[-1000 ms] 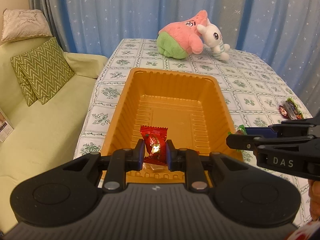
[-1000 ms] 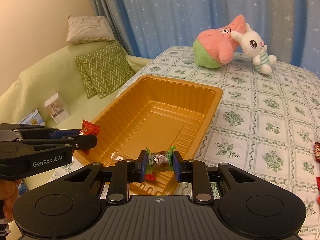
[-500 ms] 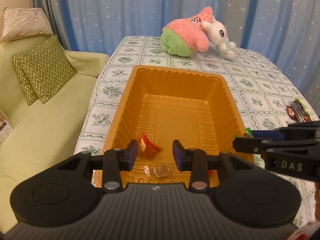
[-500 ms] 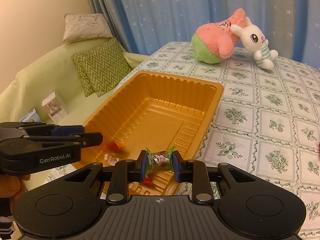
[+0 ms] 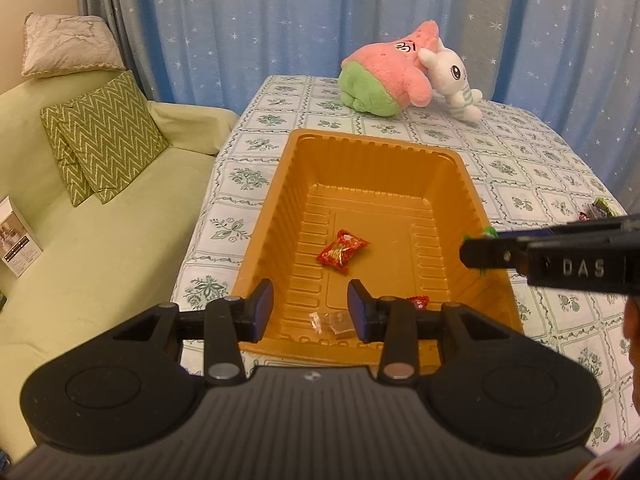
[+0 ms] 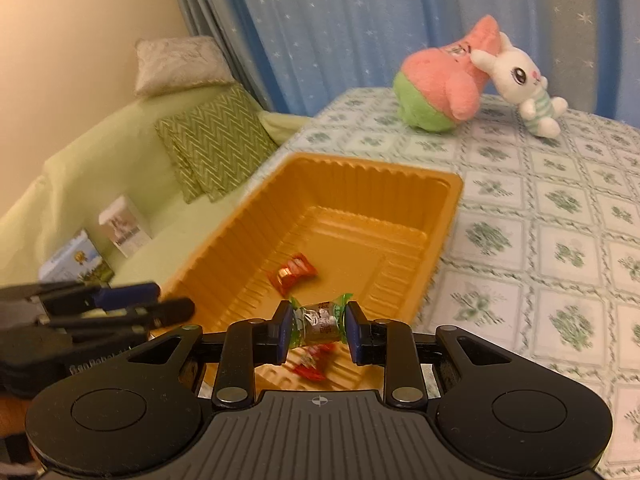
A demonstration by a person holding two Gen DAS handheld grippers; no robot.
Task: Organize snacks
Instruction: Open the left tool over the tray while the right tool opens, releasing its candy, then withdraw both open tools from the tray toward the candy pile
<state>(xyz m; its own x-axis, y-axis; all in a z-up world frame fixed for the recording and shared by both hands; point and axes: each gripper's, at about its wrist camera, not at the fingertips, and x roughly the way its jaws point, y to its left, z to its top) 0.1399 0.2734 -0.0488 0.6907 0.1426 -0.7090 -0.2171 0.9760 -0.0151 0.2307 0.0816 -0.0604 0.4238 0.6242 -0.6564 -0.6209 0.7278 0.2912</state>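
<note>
The left gripper (image 5: 310, 308) is hovering over the near end of the orange tray (image 5: 360, 148), and its jaws are opening with nothing between them. The red candy (image 5: 342, 255) is lying on the tray floor, beyond the jaws and well apart from both pads. A clear-wrapped sweet (image 5: 334, 322) is resting on the tray floor at the near wall, showing through the gap between the jaws but below them. A second small red sweet (image 5: 418, 301) is showing just behind the right-hand pad of this gripper.

The right gripper (image 6: 318, 328) is gripping a green-ended candy (image 6: 318, 320) crosswise, with both blue pads pressing on the twisted ends of the wrapper. This candy is hanging above the near end of the tray, clear of the tray floor. In the right wrist view, the red candy is lying on the tray floor beyond the held candy, and another red wrapper is showing beneath it, blurred.

The tray is sitting on the surface (image 5: 520, 168), which is carrying a floral checked cloth. A pink plush (image 5: 384, 76) and a white rabbit plush (image 5: 454, 84) are leaning together at the far end. More wrapped snacks (image 5: 600, 208) are lying at the right edge of the surface. A green sofa (image 5: 80, 248) is standing to the left.
</note>
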